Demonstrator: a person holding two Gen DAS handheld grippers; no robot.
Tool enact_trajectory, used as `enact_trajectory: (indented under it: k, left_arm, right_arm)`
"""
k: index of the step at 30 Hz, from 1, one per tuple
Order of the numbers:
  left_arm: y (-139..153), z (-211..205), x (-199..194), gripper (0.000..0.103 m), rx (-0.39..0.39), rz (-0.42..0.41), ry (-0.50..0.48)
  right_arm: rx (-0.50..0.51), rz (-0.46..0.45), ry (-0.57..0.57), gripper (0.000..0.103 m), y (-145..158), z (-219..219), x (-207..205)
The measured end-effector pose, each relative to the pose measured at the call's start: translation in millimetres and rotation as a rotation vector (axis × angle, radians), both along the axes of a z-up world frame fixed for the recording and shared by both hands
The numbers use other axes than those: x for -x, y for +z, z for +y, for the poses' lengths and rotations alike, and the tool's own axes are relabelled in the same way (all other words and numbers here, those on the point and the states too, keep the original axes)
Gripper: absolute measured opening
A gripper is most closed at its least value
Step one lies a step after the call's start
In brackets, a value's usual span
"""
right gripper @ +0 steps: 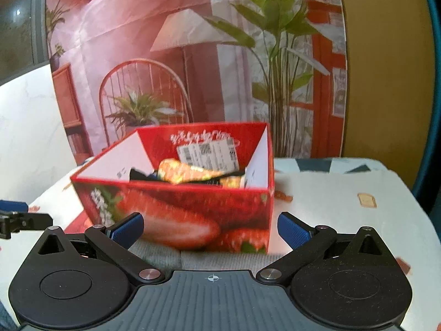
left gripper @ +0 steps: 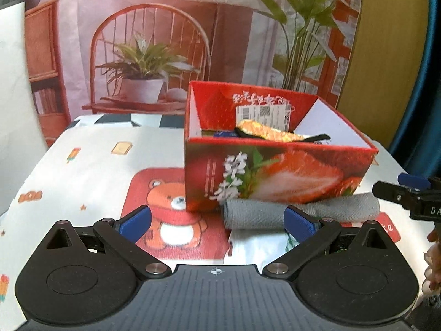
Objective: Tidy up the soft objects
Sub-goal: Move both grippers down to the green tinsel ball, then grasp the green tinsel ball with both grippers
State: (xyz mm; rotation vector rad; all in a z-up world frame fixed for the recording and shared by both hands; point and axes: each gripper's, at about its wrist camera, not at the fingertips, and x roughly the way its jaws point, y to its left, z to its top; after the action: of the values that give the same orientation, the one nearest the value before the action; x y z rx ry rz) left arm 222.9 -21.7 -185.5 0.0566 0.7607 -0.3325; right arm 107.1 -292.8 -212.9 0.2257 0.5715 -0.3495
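A red strawberry-print box [left gripper: 275, 171] stands open on the table, with a yellow and black soft item [left gripper: 271, 132] lying inside. A rolled grey towel [left gripper: 275, 211] lies against the box's near wall. My left gripper [left gripper: 217, 222] is open, its right pad just in front of the towel. The right wrist view shows the same box [right gripper: 193, 215], the yellow item [right gripper: 187, 175] in it and the grey towel [right gripper: 193, 259] directly below my open right gripper [right gripper: 210, 230]. The right gripper's tip [left gripper: 399, 190] also shows at the left view's right edge.
A patterned tablecloth [left gripper: 82, 171] with a red bear print [left gripper: 171, 215] covers the table. A white plastic-wrapped item [left gripper: 256, 245] lies in front of the towel. A printed backdrop [left gripper: 165, 41] hangs behind. The table's edge [right gripper: 413, 201] curves away at right.
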Motion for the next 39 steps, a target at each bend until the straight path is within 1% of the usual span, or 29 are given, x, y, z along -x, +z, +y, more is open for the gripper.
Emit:
enact_trajectory:
  k: [8,11,16,18,21,23,24,25,26,31,36,39]
  left_arm:
    - [-24,16,14,0.103,0.069,0.101,0.076]
    - [-33,16,16,0.103,0.060,0.127,0.079]
    - [-39,7,20,0.102,0.056,0.137,0.048]
    - [-40,3,19,0.102,0.055,0.138,0.034]
    - [-39,-3,18,0.100,0.056,0.131,0.007]
    - [-39,-8,14,0.095,0.044,0.132,-0.007]
    - [-39,-10,12,0.089,0.043,0.135,-0.014]
    - [-40,-12,9,0.085,0.047,0.139,-0.022]
    - [-39,-15,7,0.084,0.055,0.143,-0.031]
    - [-36,-33,-5,0.084,0.109,0.165,-0.105]
    - [-42,-59,-19,0.084,0.165,0.224,-0.176]
    - [-50,-73,-25,0.081,0.171,0.254,-0.197]
  right_arm:
    - [-0.083,0.074,-0.023,0.102,-34,12,20]
    - [-0.100,0.110,-0.012,0.102,-44,18,22]
    - [-0.097,0.132,0.012,0.100,-50,27,20]
    - [-0.088,0.144,0.022,0.098,-51,29,18]
    - [-0.099,0.152,0.035,0.093,-53,29,17]
    - [-0.113,0.157,0.047,0.085,-55,28,16]
    - [-0.117,0.159,0.055,0.083,-56,28,15]
    - [-0.120,0.159,0.067,0.080,-56,29,14]
    - [-0.124,0.159,0.079,0.080,-57,30,13]
    - [-0.132,0.160,0.142,0.074,-58,38,5]
    - [-0.127,0.162,0.193,0.072,-61,40,-7]
    - [-0.143,0.172,0.206,0.068,-67,40,-14]
